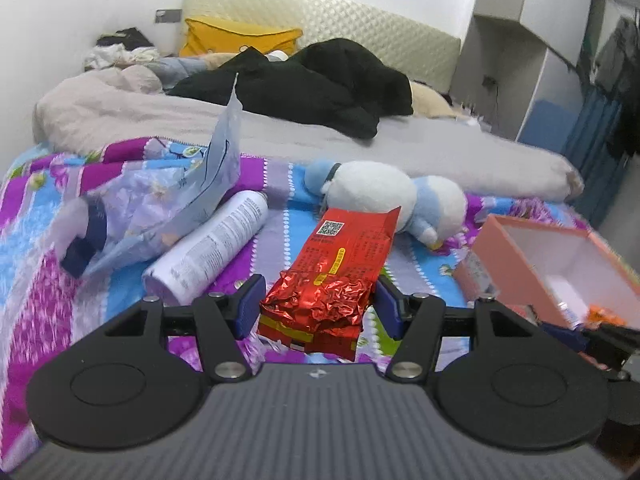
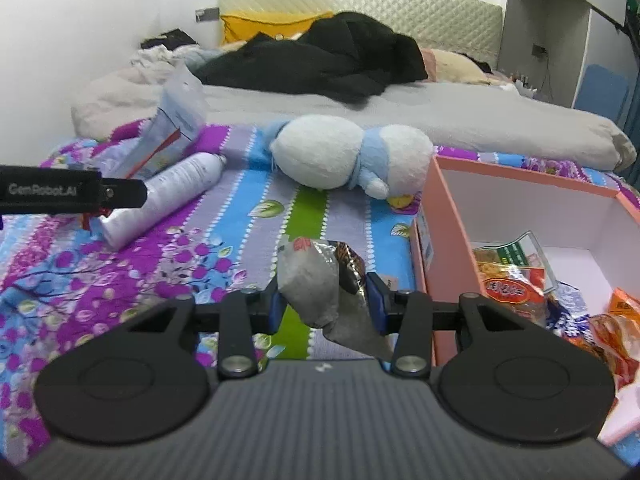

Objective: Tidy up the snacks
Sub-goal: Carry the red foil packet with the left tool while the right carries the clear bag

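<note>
Red foil packet (image 1: 324,280) clamped in left gripper (image 1: 318,304); grey snack pouch (image 2: 320,292) clamped in right gripper (image 2: 326,300). Keep both clamps firm, clear pink box (image 2: 440,216) wall, release over snacks inside.

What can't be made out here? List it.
- Red packet: small print too small to read, left view.
- Box: far end cut by the frame edge, left view; its snacks partly cut off, right view.
- Grey packet: label crumpled, unreadable, right view.
- Bottle: base hidden by the left gripper's body, right view.
</note>
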`<action>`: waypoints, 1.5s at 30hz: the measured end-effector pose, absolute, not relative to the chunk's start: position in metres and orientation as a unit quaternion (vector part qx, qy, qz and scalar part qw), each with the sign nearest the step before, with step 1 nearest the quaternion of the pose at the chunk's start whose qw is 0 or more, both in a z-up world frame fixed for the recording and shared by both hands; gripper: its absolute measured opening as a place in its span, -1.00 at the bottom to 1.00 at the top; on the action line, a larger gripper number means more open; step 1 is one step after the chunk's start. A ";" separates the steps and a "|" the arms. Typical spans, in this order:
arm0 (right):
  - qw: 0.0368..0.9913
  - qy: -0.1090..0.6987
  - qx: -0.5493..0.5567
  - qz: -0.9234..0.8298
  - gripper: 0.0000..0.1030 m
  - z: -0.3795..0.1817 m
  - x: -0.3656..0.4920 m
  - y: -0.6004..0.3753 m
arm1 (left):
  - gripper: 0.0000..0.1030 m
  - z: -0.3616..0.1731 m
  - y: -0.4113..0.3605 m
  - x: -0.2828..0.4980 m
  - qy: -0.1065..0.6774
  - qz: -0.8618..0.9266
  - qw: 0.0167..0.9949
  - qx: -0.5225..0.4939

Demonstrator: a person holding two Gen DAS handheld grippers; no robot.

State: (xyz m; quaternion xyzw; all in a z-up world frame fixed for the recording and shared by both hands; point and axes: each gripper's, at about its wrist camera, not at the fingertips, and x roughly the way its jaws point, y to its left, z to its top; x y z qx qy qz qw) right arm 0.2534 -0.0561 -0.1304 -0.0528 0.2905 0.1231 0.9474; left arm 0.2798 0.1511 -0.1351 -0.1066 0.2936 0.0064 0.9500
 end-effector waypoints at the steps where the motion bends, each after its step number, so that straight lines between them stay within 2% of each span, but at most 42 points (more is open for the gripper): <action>1: 0.948 0.289 -0.053 0.124 -0.13 -0.127 0.247 -0.058 | 0.25 -0.134 0.150 0.273 0.292 0.004 0.949 -0.114; 10: 0.948 0.287 -0.048 0.133 -0.13 -0.110 0.202 -0.073 | 0.25 -0.133 0.139 0.225 0.319 0.005 0.939 -0.128; 15: 0.949 0.284 -0.035 0.133 -0.13 -0.100 0.188 -0.082 | 0.25 -0.120 0.138 0.205 0.323 0.004 0.933 -0.159; 21: 0.950 0.278 -0.033 0.138 -0.13 -0.090 0.173 -0.089 | 0.25 -0.104 0.118 0.187 0.325 -0.004 0.935 -0.145; 45: 0.964 0.260 -0.032 0.034 -0.13 -0.085 0.121 -0.192 | 0.25 -0.087 0.020 0.188 0.339 -0.134 0.918 -0.158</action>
